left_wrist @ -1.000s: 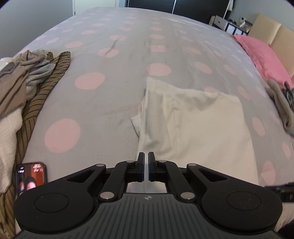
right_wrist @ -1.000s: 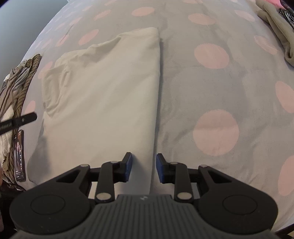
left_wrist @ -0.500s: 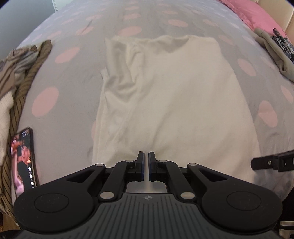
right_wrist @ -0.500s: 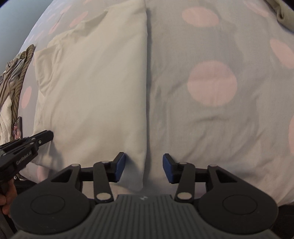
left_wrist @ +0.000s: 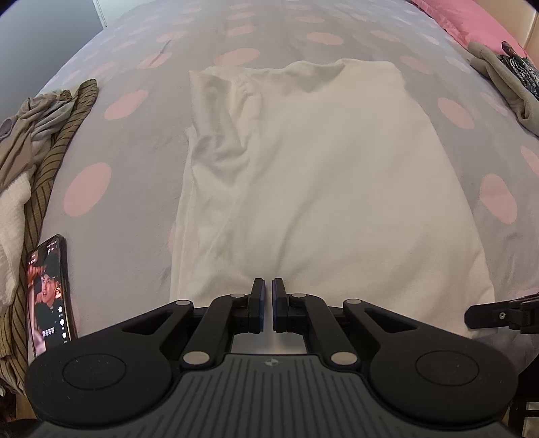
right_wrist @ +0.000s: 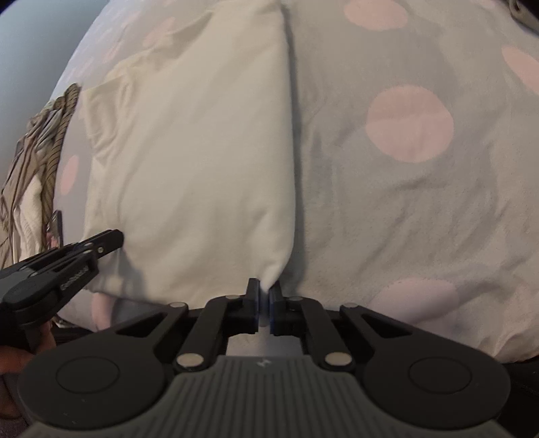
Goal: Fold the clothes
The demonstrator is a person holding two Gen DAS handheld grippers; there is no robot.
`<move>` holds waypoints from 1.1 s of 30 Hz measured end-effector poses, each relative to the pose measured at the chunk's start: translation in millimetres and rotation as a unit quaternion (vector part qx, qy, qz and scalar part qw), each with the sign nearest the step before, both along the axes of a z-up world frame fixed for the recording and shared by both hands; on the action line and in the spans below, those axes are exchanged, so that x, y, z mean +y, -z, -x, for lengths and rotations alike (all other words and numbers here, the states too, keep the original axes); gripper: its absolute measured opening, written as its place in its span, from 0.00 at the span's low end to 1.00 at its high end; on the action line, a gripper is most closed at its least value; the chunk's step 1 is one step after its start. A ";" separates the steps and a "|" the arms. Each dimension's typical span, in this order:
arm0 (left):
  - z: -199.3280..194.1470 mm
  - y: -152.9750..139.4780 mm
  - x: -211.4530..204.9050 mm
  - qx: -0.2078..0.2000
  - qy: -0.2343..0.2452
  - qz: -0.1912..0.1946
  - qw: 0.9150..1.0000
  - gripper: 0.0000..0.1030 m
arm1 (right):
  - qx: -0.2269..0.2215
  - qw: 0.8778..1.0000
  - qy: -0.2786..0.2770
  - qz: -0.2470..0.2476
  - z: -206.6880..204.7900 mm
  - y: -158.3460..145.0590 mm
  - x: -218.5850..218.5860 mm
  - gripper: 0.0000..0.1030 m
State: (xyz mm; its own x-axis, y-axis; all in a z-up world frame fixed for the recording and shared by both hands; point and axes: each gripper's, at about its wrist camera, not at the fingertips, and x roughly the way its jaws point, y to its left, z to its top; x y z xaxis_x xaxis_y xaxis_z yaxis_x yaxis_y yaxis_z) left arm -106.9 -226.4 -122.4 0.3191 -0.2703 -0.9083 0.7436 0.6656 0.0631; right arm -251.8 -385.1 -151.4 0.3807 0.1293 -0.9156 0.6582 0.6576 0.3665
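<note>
A cream-white shirt (left_wrist: 313,175) lies flat on the grey bedspread with pink dots (left_wrist: 134,151), its sides folded in. My left gripper (left_wrist: 266,296) is shut, over the shirt's near hem; whether it pinches cloth is hidden. My right gripper (right_wrist: 264,296) is shut on the shirt's (right_wrist: 202,151) near right corner, with cloth bunched between the pads. The right gripper's tip shows at the right edge of the left wrist view (left_wrist: 502,315). The left gripper shows at the left of the right wrist view (right_wrist: 67,262).
A phone (left_wrist: 50,289) with a lit screen lies at the bed's left edge. A pile of brown, striped and white clothes (left_wrist: 30,161) sits left of it. Folded grey clothes (left_wrist: 505,77) and a pink pillow (left_wrist: 471,20) are at the far right.
My right gripper closed from open onto the shirt's near right corner. My left gripper stayed shut and moved in over the near hem, its view tilting down.
</note>
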 end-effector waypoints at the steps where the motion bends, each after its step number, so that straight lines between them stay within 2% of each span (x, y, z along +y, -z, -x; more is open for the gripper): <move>1: 1.7 -0.2 0.8 0.001 0.001 -0.002 1.000 0.01 | -0.003 1.000 -0.003 0.000 0.3 -3.5 2.7 0.05; 4: 7.3 -1.0 4.1 0.005 0.002 -0.009 1.000 0.01 | -0.012 1.000 -0.011 -0.008 2.0 -12.8 12.2 0.05; 12: 22.9 -7.3 15.0 0.006 0.012 -0.016 1.000 0.01 | -0.013 0.995 -0.039 -0.093 17.9 -8.1 71.6 0.05; 17: 25.7 -4.5 15.4 0.001 0.019 -0.021 1.000 0.01 | 0.000 0.994 -0.049 -0.094 15.9 -2.7 87.0 0.05; 20: 25.1 -5.1 14.8 0.000 0.021 -0.024 1.000 0.01 | 0.022 0.994 -0.052 -0.094 18.2 1.6 86.7 0.12; 22: 24.4 -5.4 14.2 0.001 0.021 -0.025 0.999 0.01 | 0.041 0.994 -0.049 -0.087 21.2 2.3 82.8 0.13; 27: 24.1 -9.3 11.9 0.006 0.025 -0.015 1.000 0.01 | 0.049 0.997 -0.053 -0.035 26.5 -17.0 61.1 0.13; 29: 21.9 -10.1 10.3 0.007 0.024 -0.011 1.000 0.01 | 0.049 0.996 -0.069 -0.001 19.8 -27.7 53.3 0.17; 31: 19.1 -10.6 7.6 0.009 0.021 -0.008 1.000 0.01 | 0.050 0.994 -0.088 0.035 14.1 -36.8 43.4 0.26; 33: 15.9 -11.6 4.1 0.010 0.018 -0.006 1.000 0.01 | 0.051 0.991 -0.107 0.067 6.6 -44.3 31.8 0.27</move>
